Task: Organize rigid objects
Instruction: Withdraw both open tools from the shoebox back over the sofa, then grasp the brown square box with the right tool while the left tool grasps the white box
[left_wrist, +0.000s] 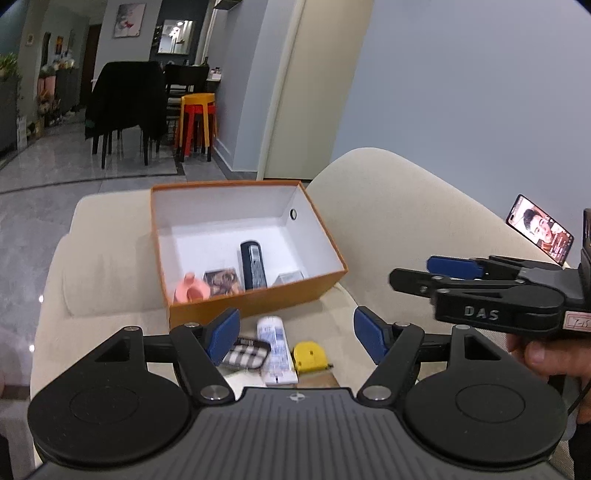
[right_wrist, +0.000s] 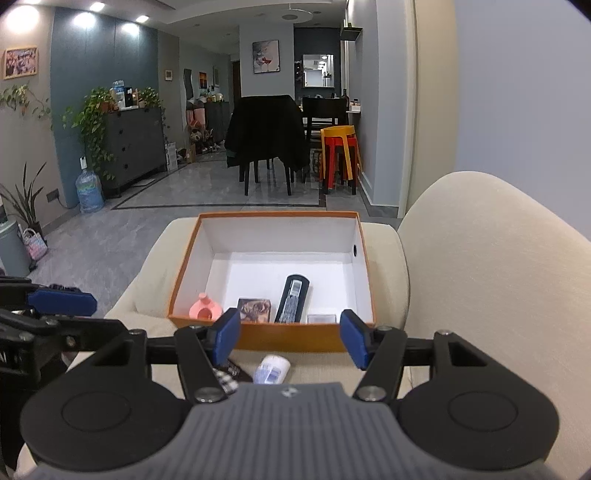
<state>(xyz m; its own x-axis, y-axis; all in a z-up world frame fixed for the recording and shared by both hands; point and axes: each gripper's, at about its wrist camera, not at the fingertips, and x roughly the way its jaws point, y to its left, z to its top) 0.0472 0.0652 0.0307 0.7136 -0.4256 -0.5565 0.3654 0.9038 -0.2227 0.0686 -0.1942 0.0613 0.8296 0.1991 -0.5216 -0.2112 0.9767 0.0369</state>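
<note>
Both the left gripper (left_wrist: 295, 334) and the right gripper (right_wrist: 288, 341) are open and empty. The grippers may collide, being close. At frame centre, the orange box (left_wrist: 258, 297) holds a remote (left_wrist: 253, 267), a pink piece (left_wrist: 190, 290), perhaps cards. The tube (left_wrist: 275, 345), tape measure (left_wrist: 308, 354) and checkered case (left_wrist: 247, 354) lie outside.

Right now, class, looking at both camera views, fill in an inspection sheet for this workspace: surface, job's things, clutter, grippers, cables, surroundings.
Surface: cream sofa seat.
Job's things: orange box holds a dark remote, pink toy, picture card; white tube, checked case, yellow tape measure lie outside.
Clutter: lit phone on the sofa.
Grippers: left gripper and right gripper, jaws apart, empty.
Cables: nothing seen.
Surroundings: chairs, stools, plants.
</note>
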